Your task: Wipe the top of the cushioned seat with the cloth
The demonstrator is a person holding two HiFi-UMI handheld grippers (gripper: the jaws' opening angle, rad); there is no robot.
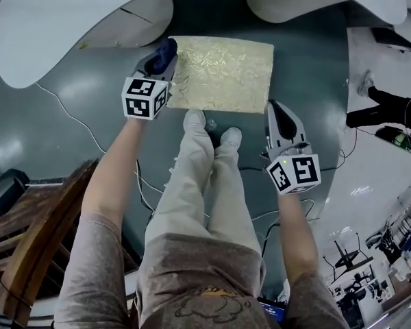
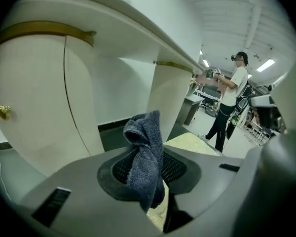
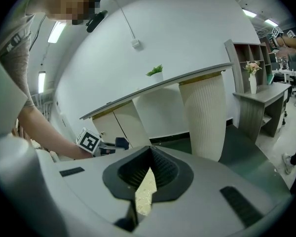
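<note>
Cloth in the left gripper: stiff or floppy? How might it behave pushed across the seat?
Probably floppy: the cloth bunches and folds over. Likely light, with a fuzzy, grippy weave. Pushed over the cushioned seat, it may crumple rather than slide flat.

The cushioned seat [image 1: 222, 72] is pale gold with a leafy embossed pattern, the cloth [image 2: 145, 157] is dark blue, and the left gripper [image 1: 163, 59] and right gripper [image 1: 277, 115] are grey with black-and-white square markers, above a dark teal floor [image 1: 308, 60].
</note>
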